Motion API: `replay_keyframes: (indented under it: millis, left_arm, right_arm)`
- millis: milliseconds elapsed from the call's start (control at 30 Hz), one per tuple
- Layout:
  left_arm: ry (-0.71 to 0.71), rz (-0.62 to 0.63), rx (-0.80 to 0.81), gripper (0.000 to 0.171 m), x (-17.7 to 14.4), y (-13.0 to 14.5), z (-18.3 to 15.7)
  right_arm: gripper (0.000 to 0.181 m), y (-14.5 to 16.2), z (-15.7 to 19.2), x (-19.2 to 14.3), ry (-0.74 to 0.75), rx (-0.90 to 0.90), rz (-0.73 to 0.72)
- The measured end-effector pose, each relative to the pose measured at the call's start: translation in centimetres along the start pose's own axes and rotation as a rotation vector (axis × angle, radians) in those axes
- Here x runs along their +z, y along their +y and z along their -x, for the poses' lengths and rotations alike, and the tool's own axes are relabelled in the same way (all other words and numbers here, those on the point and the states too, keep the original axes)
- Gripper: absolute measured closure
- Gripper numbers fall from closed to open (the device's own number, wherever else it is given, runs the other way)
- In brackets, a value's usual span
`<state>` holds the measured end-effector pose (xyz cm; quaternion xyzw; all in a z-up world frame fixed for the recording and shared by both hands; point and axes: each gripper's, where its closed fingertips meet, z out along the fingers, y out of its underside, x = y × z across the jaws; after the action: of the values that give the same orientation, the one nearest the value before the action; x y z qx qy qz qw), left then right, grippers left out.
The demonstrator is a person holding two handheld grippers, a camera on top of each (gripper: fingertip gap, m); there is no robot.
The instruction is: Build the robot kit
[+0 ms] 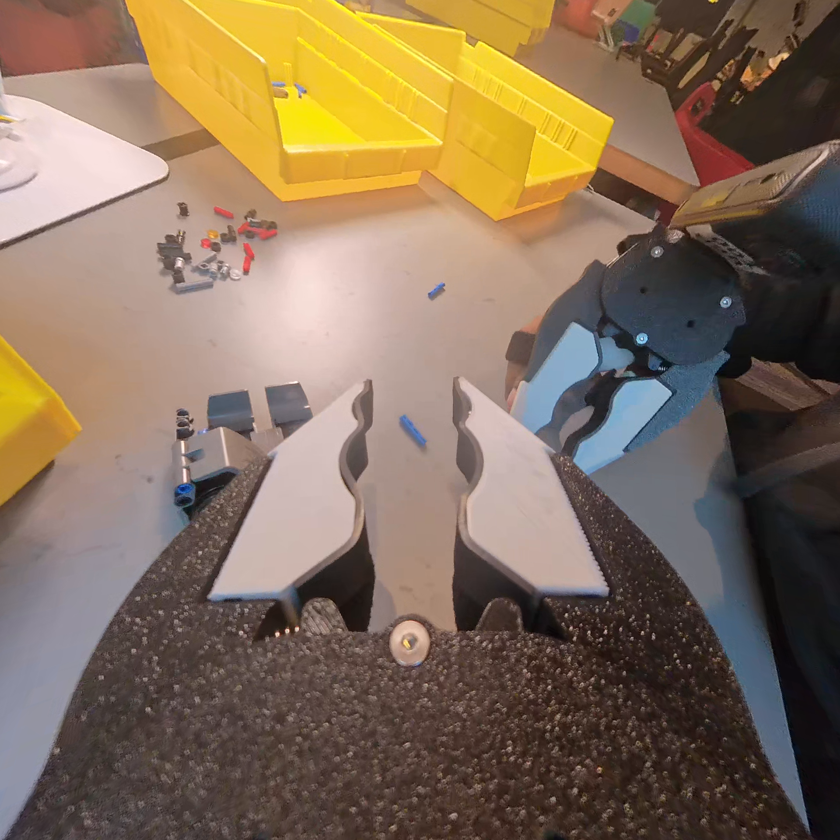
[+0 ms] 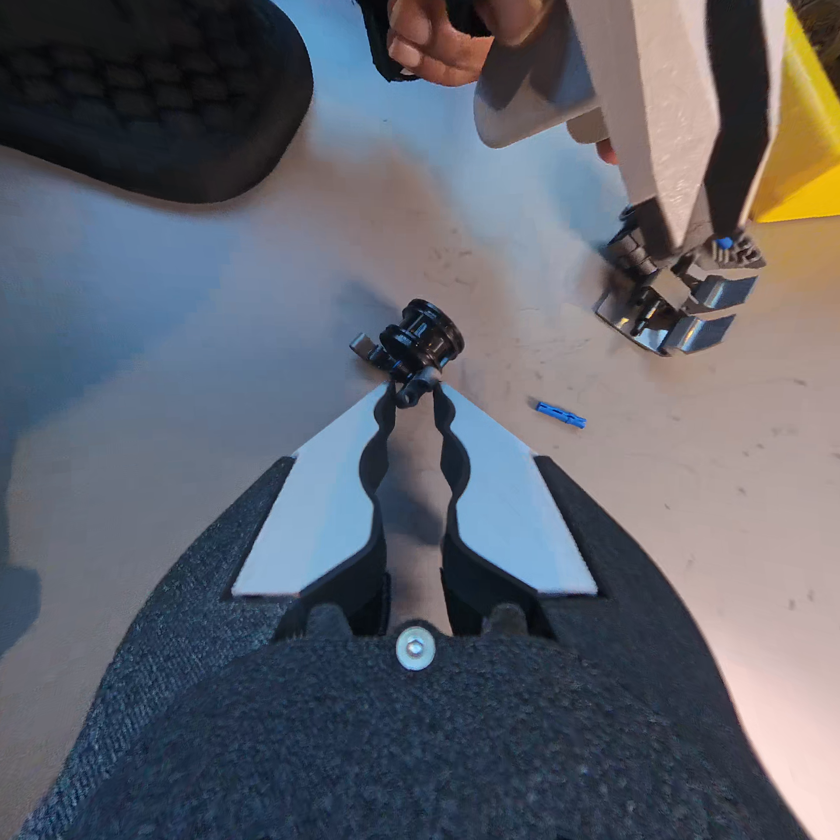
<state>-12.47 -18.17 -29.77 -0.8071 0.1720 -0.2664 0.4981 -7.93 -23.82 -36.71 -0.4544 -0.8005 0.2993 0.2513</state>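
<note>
Our right gripper (image 2: 412,390) pinches the black wheel assembly (image 2: 416,347) at its tips, while our left gripper (image 1: 412,397) gapes empty over a blue pin (image 1: 412,429).

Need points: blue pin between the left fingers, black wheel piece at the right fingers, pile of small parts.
blue pin (image 1: 412,429): left wrist view, middle of its shaft.
black wheel piece (image 2: 422,338): right wrist view, its ribbed drum.
pile of small parts (image 1: 213,247): left wrist view, centre of the cluster.
</note>
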Motion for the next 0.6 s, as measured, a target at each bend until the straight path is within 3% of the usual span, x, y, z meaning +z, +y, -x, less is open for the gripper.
replay_keyframes:
  millis: [167,267,333,467,600]
  left_arm:
    - [0.155,-0.092,-0.068,0.135,-0.6,-1.4,-2.0]
    - [0.372,-0.287,-0.217,0.130,-1.9,-4.3,-4.1]
    - [0.459,-0.348,-0.272,0.125,-2.0,-5.1,-5.0]
    - [0.505,-0.344,-0.260,0.129,-0.3,-5.2,-7.1]
    - [0.449,-0.363,-0.177,0.151,0.5,-5.9,-7.8]
  right_arm:
    - [0.166,-1.9,-2.2,-3.0,0.149,-0.127,-0.167]
    - [0.174,-4.7,-5.0,-7.6,0.394,-0.241,-0.394]
    - [0.174,-6.1,-6.4,-10.7,0.535,-0.264,-0.532]
    - [0.173,-6.7,-7.2,-12.8,0.633,-0.271,-0.621]
    - [0.173,-7.2,-6.5,-12.7,0.632,-0.278,-0.658]
